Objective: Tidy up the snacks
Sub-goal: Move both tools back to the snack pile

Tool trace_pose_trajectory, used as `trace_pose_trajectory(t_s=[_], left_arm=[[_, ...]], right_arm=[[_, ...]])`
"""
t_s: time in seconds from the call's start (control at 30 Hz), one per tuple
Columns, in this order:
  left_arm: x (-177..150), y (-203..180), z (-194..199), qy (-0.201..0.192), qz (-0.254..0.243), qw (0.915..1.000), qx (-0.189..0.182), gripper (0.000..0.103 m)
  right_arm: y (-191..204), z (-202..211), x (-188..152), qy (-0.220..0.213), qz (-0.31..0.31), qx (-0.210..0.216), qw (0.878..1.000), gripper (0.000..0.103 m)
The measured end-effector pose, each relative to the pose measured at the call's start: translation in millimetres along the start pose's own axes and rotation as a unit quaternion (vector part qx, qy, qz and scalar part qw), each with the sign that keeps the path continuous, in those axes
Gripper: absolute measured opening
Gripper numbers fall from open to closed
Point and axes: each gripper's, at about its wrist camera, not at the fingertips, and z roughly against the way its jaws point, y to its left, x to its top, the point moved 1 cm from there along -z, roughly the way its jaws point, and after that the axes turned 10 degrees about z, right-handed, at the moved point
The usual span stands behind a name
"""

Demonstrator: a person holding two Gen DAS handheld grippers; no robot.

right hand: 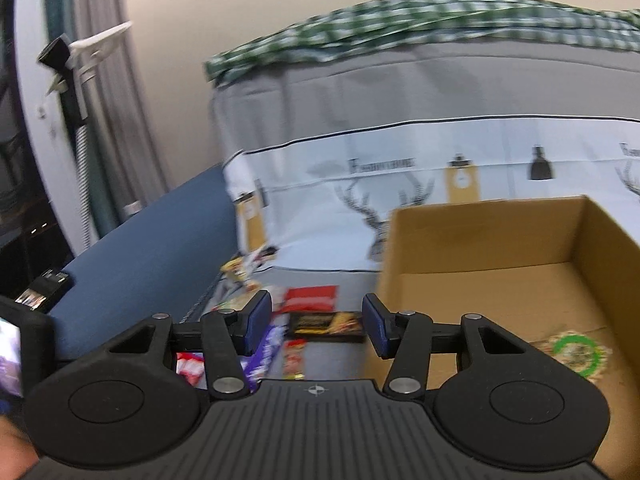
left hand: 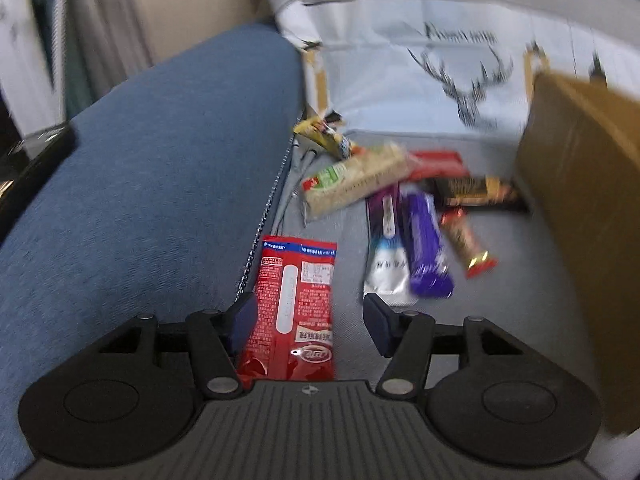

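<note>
Several snack packs lie on a grey sofa seat (left hand: pixel 520 280). A red packet (left hand: pixel 294 304) lies between the fingers of my open left gripper (left hand: pixel 310 320), beside the left pad. Beyond it lie a purple bar (left hand: pixel 426 248), a white-and-purple pack (left hand: pixel 386 248), a beige cracker pack (left hand: pixel 356 182), a gold-and-red bar (left hand: pixel 468 246), a dark pack (left hand: pixel 480 194) and a yellow pack (left hand: pixel 324 136). My right gripper (right hand: pixel 316 326) is open and empty above the snacks, left of a cardboard box (right hand: pixel 500 240). A green-labelled round snack (right hand: pixel 572 354) lies in the box.
A blue sofa armrest (left hand: pixel 160 180) rises on the left. A white cover with deer prints (left hand: pixel 460 80) hangs on the backrest. The cardboard box wall (left hand: pixel 580 220) stands at the right in the left wrist view. A green checked cloth (right hand: pixel 440 20) lies on top of the backrest.
</note>
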Motion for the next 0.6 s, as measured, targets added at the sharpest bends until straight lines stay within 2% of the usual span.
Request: trace_pose_trajectory(t_s=[0.1, 0.17, 0.2, 0.27, 0.3, 0.33, 0.5, 0.6], left_arm=[[-12.2, -11.7, -12.3, 0.008, -0.046, 0.9986, 0.025, 0.068], [-21.0, -13.6, -24.1, 0.026, -0.057, 0.9973, 0.037, 0.069], [-23.7, -13.3, -24.7, 0.019, -0.056, 0.9975, 0.038, 0.068], [-22.5, -11.7, -27.5, 0.015, -0.052, 0.9977, 0.041, 0.058], [-21.6, -10.2, -28.4, 0.015, -0.051, 0.9976, 0.046, 0.043], [-20.3, -6.9, -30.0, 0.018, -0.046, 0.9974, 0.052, 0.038], [-14.5, 11.1, -28.5, 0.029, 0.011, 0.9992, 0.027, 0.025], [-8.6, 24.1, -18.5, 0.033, 0.065, 0.9974, -0.005, 0.022]], right_arm=[[18.9, -6.6, 0.4, 0.004, 0.014, 0.018, 1.000, 0.053], [29.0, -12.0, 0.5, 0.009, 0.024, 0.025, 0.999, 0.053], [33.7, -14.7, 0.1, 0.012, 0.028, 0.027, 0.999, 0.053], [40.7, -20.0, -1.5, 0.017, 0.035, 0.031, 0.999, 0.053], [43.8, -22.6, -2.3, 0.021, 0.039, 0.032, 0.999, 0.053], [46.6, -25.2, -2.4, 0.024, 0.042, 0.031, 0.998, 0.053], [55.0, -37.5, -5.1, 0.034, 0.052, 0.017, 0.998, 0.053], [57.8, -49.2, -9.4, 0.045, 0.051, 0.007, 0.998, 0.053]])
